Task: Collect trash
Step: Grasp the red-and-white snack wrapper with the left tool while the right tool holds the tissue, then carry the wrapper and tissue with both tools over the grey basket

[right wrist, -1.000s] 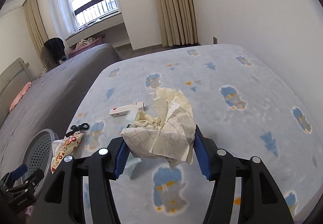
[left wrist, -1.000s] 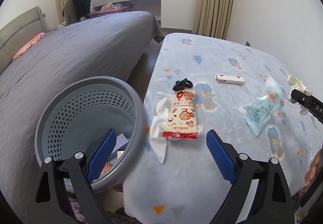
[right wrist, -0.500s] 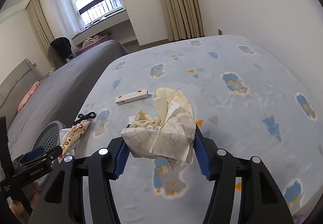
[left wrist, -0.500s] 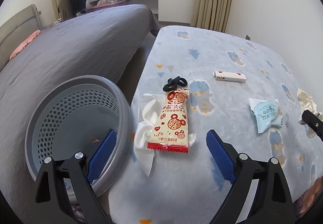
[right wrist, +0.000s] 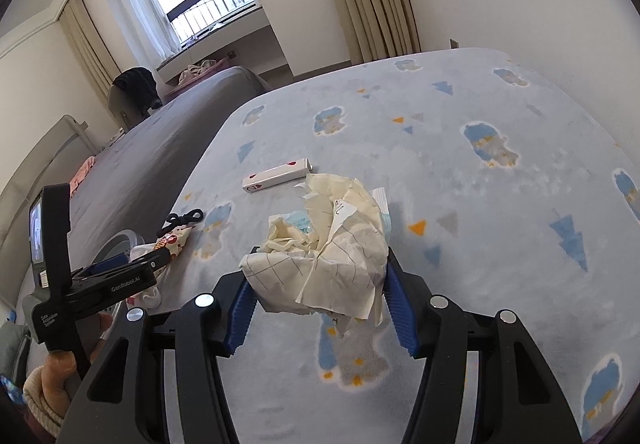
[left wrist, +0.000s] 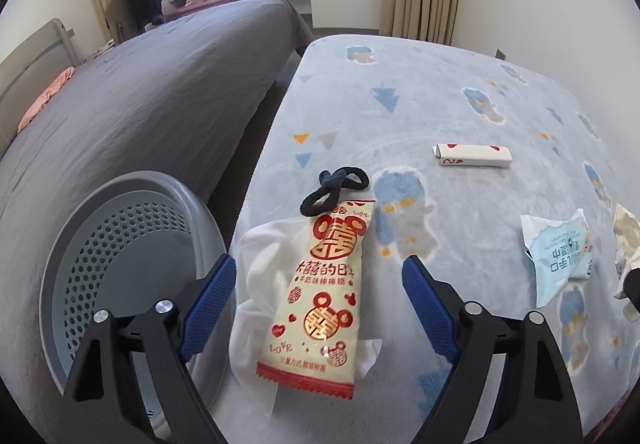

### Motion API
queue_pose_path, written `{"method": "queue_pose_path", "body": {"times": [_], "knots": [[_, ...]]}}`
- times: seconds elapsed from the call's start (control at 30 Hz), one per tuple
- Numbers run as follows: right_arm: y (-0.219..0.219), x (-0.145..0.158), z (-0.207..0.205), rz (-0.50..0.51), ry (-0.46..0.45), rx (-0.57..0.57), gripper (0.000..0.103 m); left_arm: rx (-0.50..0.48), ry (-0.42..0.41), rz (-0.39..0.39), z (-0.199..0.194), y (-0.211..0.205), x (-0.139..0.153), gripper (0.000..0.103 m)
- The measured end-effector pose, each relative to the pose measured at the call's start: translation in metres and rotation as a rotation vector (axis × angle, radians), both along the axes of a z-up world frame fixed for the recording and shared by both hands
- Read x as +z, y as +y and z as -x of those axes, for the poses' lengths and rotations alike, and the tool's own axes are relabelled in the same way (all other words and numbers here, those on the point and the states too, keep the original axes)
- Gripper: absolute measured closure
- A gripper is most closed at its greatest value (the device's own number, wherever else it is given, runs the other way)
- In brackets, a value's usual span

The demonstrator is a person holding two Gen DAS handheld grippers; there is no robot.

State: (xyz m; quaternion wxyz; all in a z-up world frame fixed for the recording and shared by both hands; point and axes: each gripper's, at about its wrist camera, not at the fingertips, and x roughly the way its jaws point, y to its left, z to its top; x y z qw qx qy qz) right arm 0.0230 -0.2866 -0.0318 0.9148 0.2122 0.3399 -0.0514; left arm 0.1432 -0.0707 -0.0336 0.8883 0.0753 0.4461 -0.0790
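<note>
My left gripper (left wrist: 318,292) is open over the near edge of the blue blanket, its fingers on either side of a cream and red snack wrapper (left wrist: 324,292) that lies on a white tissue (left wrist: 260,276). The grey perforated basket (left wrist: 80,264) stands at its left. My right gripper (right wrist: 318,308) is shut on a crumpled cream paper (right wrist: 332,248) held above the blanket. A blue wipes packet (left wrist: 560,256) lies at the right, partly hidden under the paper in the right wrist view.
A black hair tie (left wrist: 334,190) lies just beyond the wrapper. A small white box with red hearts (left wrist: 472,156) lies farther back. A grey bed (left wrist: 140,92) stands left of the blanket. Curtains and a wall are behind.
My left gripper has moved forward and right from over the basket to straddle the snack wrapper. My right gripper has carried the paper leftward, closer to the left gripper.
</note>
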Motion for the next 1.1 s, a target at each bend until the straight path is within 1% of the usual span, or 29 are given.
{"method": "queue_pose_path", "body": {"times": [0.1,0.17,0.23,0.27,0.3,0.33,0.47,0.83,0.93,1.1], "knots": [[0.0,-0.003,-0.002,-0.014,0.005,0.011,0.047,-0.015,0.015,-0.015,-0.002,-0.008,-0.004,0.036],[-0.001,-0.004,-0.003,-0.025,0.006,0.016,0.047,-0.021,0.024,-0.019,-0.003,-0.011,-0.007,0.042],[-0.002,-0.003,-0.003,-0.029,0.003,0.017,0.047,-0.021,0.038,-0.014,-0.003,-0.012,-0.009,0.054],[-0.002,-0.003,-0.002,-0.031,0.001,0.018,0.047,-0.02,0.046,-0.011,-0.004,-0.012,-0.01,0.057],[-0.002,-0.003,-0.002,-0.032,0.0,0.019,0.047,-0.019,0.053,-0.008,-0.003,-0.012,-0.011,0.066],[-0.003,-0.002,-0.001,-0.033,-0.001,0.019,0.047,-0.021,0.06,0.001,-0.003,-0.012,-0.011,0.068],[-0.003,-0.001,0.001,-0.036,-0.008,0.021,0.047,-0.031,0.061,0.026,0.007,-0.011,-0.008,0.073],[-0.003,-0.002,0.006,-0.042,-0.007,0.024,0.047,-0.082,0.044,0.101,0.061,-0.008,0.017,0.073],[0.001,0.001,0.01,-0.028,-0.013,0.029,0.047,-0.086,0.014,0.095,0.076,-0.004,0.024,0.073],[0.013,0.006,0.013,-0.006,-0.021,0.046,0.047,-0.075,-0.024,0.097,0.087,0.009,0.035,0.073]]}}
